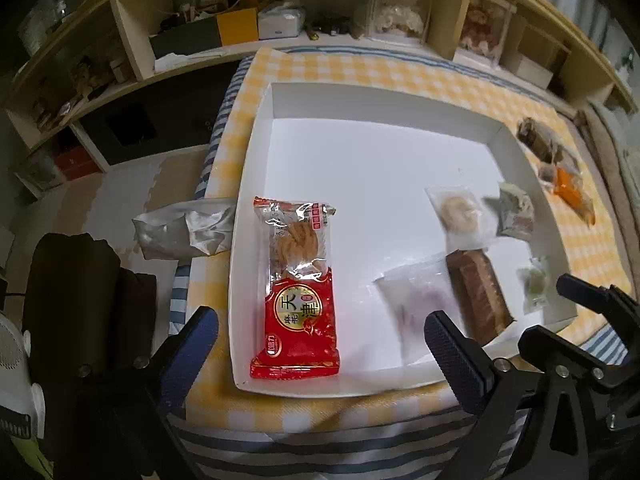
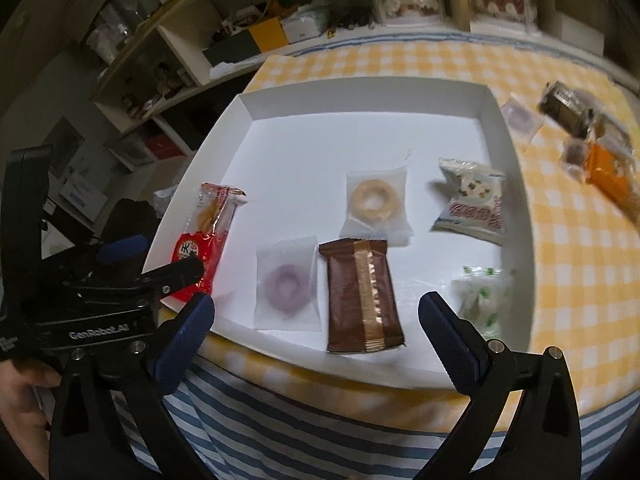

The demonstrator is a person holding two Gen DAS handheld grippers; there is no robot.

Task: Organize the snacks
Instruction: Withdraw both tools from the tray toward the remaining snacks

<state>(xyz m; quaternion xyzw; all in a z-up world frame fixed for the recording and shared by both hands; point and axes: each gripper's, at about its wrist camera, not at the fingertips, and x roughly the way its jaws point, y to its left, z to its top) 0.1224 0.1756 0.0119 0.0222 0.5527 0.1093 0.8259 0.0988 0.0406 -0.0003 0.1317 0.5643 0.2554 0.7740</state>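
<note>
Left gripper [image 1: 320, 336], black with blue textured pads: jaws spread wide, nothing between them. It hangs over the near-left corner of the shallow white cardboard tray [image 1: 256, 152], straddling the red foil-and-clear twisted-pastry packet [image 1: 298, 292], which lies flat inside the tray along its left wall, untouched.

Right gripper [image 2: 316, 316], same build: jaws equally wide, holding nothing. It sits above the tray's near edge. Directly ahead of it, between the fingers' lines, the brown wrapper with a gold stripe [image 2: 362, 298] lies flat at the tray's near edge, its lower end overhanging the rim. Just left of it, a clear sachet with a purple ring biscuit [image 2: 286, 286]. At the tray's near-right corner, a white wrapper with green print [image 2: 482, 300].

Mid-tray: a clear sachet with a pale ring biscuit [image 2: 376, 202]; to its right, a white pillow pack with red lettering [image 2: 472, 204].

Beyond the tray's right wall, on the yellow-checked cloth [image 2: 560, 248], several more snacks lie, blurred.
</note>
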